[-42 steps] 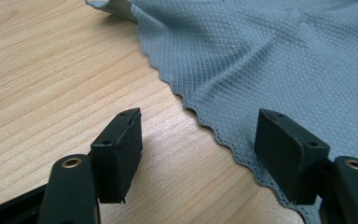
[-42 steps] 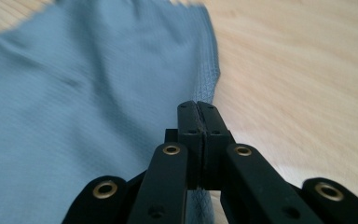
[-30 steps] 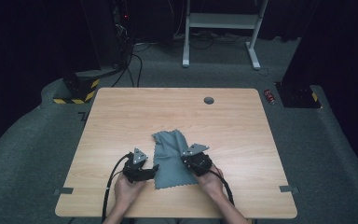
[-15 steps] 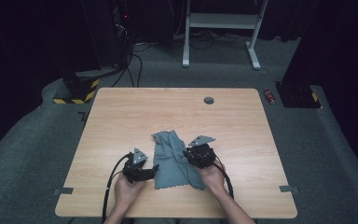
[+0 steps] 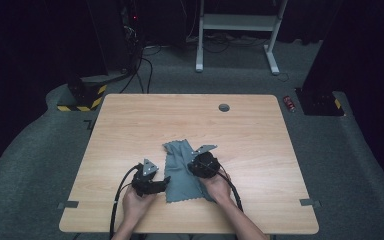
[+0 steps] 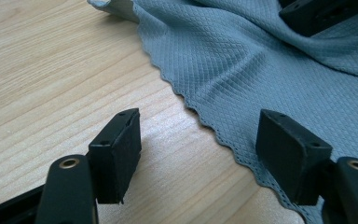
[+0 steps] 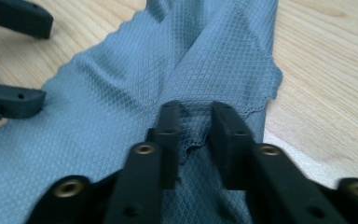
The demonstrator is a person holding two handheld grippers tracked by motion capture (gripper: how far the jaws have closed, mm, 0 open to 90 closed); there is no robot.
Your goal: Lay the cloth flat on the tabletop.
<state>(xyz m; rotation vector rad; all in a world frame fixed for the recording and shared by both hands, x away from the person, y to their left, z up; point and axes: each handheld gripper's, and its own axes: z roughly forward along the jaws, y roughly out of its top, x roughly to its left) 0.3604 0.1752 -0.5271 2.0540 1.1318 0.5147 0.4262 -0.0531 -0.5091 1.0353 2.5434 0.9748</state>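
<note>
A grey-blue waffle-weave cloth lies rumpled on the wooden table, near its front edge. My left gripper is at the cloth's left side. It stands open, and its jaws straddle the scalloped hem without touching it. My right gripper rests on the cloth's right part. Its jaws have just been closing and stand narrowly apart, with a folded cloth edge in the gap. I see no pad pressing on that edge.
A round cable hole sits near the table's far edge. Beyond the table, on the floor, are a red can, a white desk frame and a yellow-and-black striped base.
My right gripper has moved a little away from the person and to the left over the cloth. The left gripper has stayed put.
</note>
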